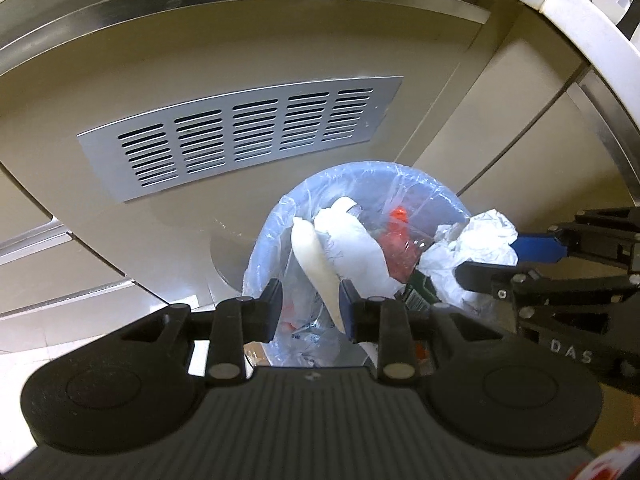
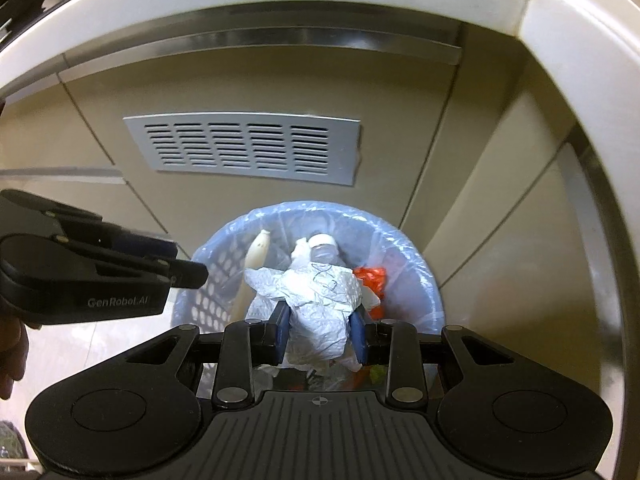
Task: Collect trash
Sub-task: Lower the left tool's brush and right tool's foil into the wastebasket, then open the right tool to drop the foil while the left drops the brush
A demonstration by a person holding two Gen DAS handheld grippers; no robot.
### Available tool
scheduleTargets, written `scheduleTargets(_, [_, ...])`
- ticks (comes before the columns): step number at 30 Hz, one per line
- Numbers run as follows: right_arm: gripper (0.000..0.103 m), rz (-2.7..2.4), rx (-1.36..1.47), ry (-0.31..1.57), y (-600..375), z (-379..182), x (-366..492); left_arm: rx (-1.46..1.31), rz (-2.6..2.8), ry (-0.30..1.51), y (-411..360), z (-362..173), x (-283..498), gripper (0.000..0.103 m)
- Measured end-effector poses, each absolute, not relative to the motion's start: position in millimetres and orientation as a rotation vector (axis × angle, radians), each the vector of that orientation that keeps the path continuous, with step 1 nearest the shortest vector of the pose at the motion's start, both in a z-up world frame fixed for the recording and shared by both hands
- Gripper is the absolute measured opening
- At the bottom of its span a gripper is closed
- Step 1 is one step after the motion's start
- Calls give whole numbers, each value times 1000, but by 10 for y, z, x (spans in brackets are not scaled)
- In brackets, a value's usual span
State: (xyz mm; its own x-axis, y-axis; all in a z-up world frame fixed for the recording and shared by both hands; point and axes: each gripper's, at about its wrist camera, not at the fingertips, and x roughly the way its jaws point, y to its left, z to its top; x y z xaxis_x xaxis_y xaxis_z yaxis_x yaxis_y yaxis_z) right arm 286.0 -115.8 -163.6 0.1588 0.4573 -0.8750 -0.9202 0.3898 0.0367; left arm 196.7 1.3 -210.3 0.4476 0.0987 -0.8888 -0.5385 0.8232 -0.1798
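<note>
Pinching crumpled paper: right gripper | left gripper jaws narrow (seemingly empty)

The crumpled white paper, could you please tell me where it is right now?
In the right wrist view, the crumpled white paper sits between the right claw's fingers, directly above the lined trash basket, beside the orange wrapper.

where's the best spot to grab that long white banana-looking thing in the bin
Grip the long white piece near its upper end, coming from above. It leans against the liner at the bin's left side, top poking clear while crumpled paper crowds its lower half.
</note>
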Motion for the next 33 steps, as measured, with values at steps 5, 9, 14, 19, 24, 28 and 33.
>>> scheduleTargets(5, [32, 1094, -608, 962, -1096, -1667, 2826, -489, 417, 1062, 59, -2124, 1918, 27])
scheduleTargets(9, [32, 1106, -621, 969, -1035, -1706, 2809, -496, 418, 1078, 85, -2151, 1882, 29])
scheduleTargets(14, [32, 1112, -640, 968, -966, -1753, 2784, -509, 419, 1088, 125, -2183, 1867, 30])
scheduleTargets(19, [32, 1070, -641, 941, -943, -1769, 2810, -522, 418, 1083, 152, -2186, 1849, 32])
scheduleTargets(24, [32, 1093, -651, 937, -904, -1813, 2852, -525, 416, 1090, 154, -2206, 1831, 33])
scheduleTargets(28, [32, 1161, -722, 943, -791, -1937, 2793, -527, 417, 1096, 147, -2209, 1818, 35])
scheduleTargets(33, [49, 1153, -785, 958, -708, -2109, 2777, -528, 418, 1103, 160, -2201, 1795, 39])
